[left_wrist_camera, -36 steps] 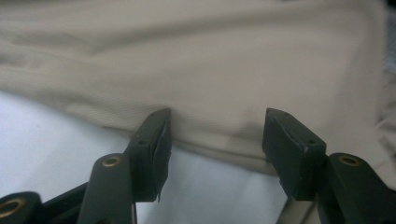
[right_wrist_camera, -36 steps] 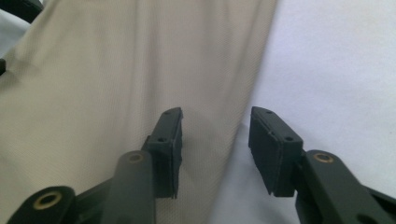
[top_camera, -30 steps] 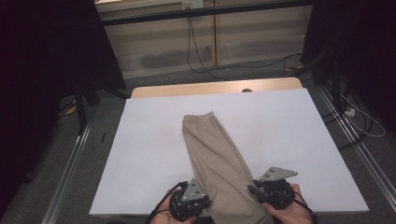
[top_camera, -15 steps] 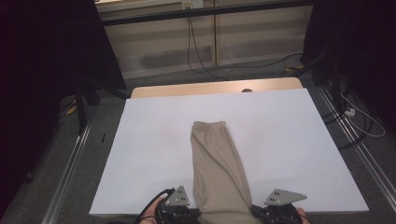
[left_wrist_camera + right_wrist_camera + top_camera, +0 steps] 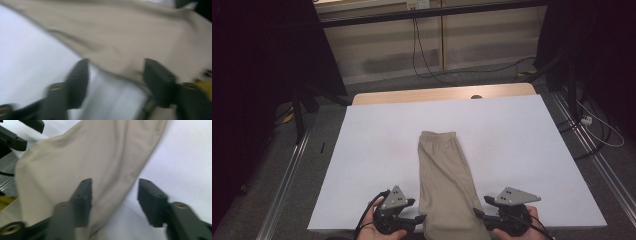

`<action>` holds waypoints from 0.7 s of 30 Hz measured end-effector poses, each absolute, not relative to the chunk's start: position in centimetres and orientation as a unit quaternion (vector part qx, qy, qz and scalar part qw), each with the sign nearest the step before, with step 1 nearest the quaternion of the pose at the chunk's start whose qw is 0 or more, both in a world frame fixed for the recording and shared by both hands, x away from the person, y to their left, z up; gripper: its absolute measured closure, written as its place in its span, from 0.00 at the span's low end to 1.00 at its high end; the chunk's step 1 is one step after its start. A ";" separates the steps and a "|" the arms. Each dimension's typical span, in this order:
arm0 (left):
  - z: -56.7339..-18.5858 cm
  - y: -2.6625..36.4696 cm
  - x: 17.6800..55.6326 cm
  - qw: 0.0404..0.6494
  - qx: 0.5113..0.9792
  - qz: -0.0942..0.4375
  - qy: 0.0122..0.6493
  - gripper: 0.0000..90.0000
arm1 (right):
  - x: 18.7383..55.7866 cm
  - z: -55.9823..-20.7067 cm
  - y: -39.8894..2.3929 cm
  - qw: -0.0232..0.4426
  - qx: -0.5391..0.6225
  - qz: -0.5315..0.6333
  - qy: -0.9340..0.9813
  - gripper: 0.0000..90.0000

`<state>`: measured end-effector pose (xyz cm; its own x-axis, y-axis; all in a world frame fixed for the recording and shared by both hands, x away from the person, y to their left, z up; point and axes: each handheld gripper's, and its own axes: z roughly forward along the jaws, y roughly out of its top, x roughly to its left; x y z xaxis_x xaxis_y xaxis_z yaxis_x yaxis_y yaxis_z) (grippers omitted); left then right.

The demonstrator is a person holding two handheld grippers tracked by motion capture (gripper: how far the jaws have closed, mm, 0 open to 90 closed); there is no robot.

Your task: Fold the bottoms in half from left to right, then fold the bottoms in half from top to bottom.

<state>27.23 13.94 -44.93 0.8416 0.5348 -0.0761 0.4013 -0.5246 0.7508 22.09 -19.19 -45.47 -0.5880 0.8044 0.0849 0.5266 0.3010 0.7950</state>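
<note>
1. Where the desk's near edge meets the person's hands, the left gripper (image 5: 421,218) sits low at the bottom of the high view, just beside the left edge of the folded beige fabric garment (image 5: 446,185). Its jaws have just been opening and now stand apart, released. In the left gripper view the cloth's edge (image 5: 120,45) runs across ahead of the gripper (image 5: 116,75) and between the two black jaws, but the pads do not press on it; this view is motion-blurred.
2. The right gripper (image 5: 477,214) sits at the garment's right edge, level with the left one. Its jaws have also just been opening; released, nothing clamped. In the right gripper view the left-hand jaw stands over the beige cloth (image 5: 87,157) and the right-hand jaw over bare white surface, so the cloth's edge passes between them at the gripper (image 5: 114,192); whether the lower pad touches the cloth I cannot tell.
3. Each gripper carries a grey three-cornered plate on top; a hand (image 5: 371,229) holds the left one, another hand (image 5: 532,225) the right.
4. Garment: long narrow strip, lying flat down the middle of the desk, far end squared off near the centre, near end reaching the front edge between the grippers.
5. Desk: white sheet-covered top (image 5: 522,145), with a bare pale wooden strip (image 5: 432,95) along the far edge.
6. Beyond the desk: grey floor with black cables (image 5: 427,60).
</note>
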 end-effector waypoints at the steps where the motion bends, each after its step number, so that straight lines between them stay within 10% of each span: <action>1: -44.9 14.1 27.6 0.409 0.865 0.091 0.276 0.31 | 22.5 -45.5 -19.2 0.168 0.423 0.417 0.787 0.39; 9: -44.4 15.0 29.4 0.429 0.837 0.138 0.311 0.11 | 24.8 -45.1 -20.2 0.175 0.448 0.422 0.768 0.27; 21: -43.8 14.7 35.2 0.451 0.813 0.176 0.323 0.13 | 28.5 -43.5 -20.1 0.204 0.450 0.442 0.749 0.29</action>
